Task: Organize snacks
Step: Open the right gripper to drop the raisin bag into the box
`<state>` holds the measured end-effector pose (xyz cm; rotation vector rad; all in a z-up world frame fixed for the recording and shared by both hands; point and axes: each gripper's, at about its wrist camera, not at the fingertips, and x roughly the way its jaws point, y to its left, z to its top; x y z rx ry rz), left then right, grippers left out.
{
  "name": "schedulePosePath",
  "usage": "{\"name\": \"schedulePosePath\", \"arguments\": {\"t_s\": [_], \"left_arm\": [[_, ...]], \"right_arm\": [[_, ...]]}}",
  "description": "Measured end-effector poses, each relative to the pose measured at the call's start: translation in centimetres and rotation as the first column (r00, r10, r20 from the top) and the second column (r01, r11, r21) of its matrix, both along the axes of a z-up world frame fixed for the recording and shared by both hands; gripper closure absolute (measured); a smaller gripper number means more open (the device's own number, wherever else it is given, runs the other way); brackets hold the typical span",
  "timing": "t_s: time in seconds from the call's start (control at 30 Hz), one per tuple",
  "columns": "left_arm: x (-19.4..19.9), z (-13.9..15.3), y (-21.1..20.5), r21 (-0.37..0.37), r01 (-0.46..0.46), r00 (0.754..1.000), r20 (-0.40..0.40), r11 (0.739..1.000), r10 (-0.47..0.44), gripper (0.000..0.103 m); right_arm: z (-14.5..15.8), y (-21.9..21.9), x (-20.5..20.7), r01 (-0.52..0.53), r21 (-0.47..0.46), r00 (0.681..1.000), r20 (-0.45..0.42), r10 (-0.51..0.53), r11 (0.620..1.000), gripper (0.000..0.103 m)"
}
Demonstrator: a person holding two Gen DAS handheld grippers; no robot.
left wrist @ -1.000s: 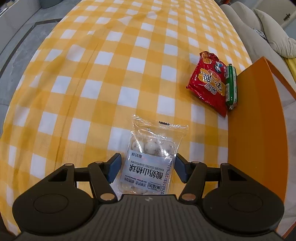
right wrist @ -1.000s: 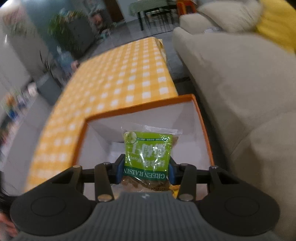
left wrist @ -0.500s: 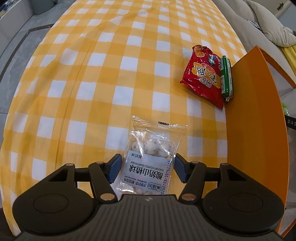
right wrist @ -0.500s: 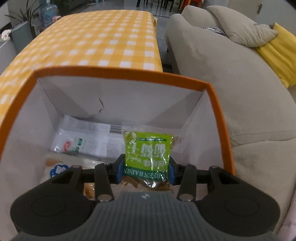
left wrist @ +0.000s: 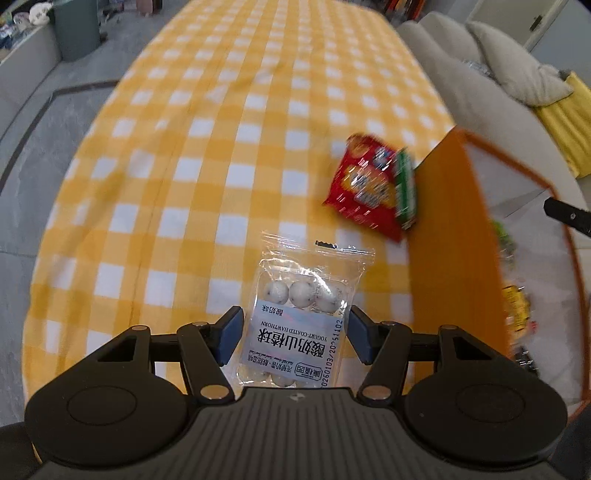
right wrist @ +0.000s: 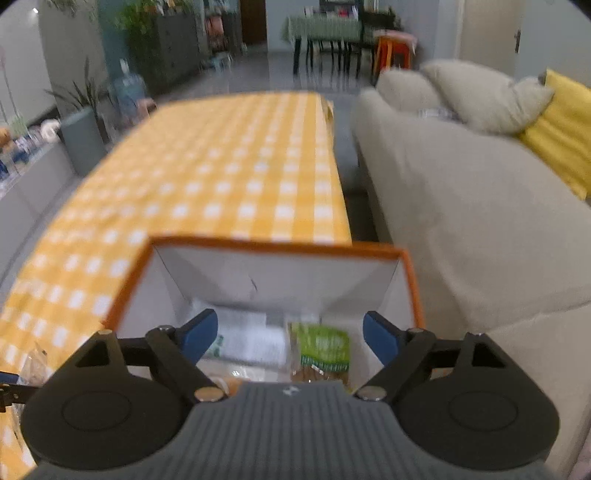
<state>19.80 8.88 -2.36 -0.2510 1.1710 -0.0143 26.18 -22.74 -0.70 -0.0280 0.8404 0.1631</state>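
Observation:
My left gripper [left wrist: 295, 334] is shut on a clear packet of yogurt-coated hawthorn balls [left wrist: 303, 295], held above the yellow checked tablecloth [left wrist: 221, 147]. A red snack packet [left wrist: 364, 184] and a green sausage stick [left wrist: 405, 188] lie on the cloth against the orange box [left wrist: 450, 240]. In the right wrist view my right gripper [right wrist: 290, 334] hangs over the open orange box [right wrist: 273, 245]. Its jaws are opening and nothing is between them. The green raisin packet [right wrist: 325, 349] lies inside the box beside a white packet [right wrist: 251, 339].
A beige sofa [right wrist: 461, 221] with grey and yellow cushions runs along the table's right side, close to the box. The box holds several more packets [left wrist: 517, 310]. A grey bin [left wrist: 75, 29] stands on the floor beyond the table's far left corner.
My right gripper's jaws have spread and let go of the green raisin packet, which now lies in the box. My left gripper has risen with the hawthorn packet.

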Motion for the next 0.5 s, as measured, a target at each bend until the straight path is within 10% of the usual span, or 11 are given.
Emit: {"name": "schedulePosePath", "arguments": {"t_s": [0.5], "left_arm": [[-2.4, 7.2, -10.2, -0.060, 0.085, 0.987, 0.141, 0.995, -0.076, 0.034]], "right_arm": [[2.0, -5.1, -3.5, -0.073, 0.246, 0.993, 0.104, 0.048, 0.967, 0.028]]}}
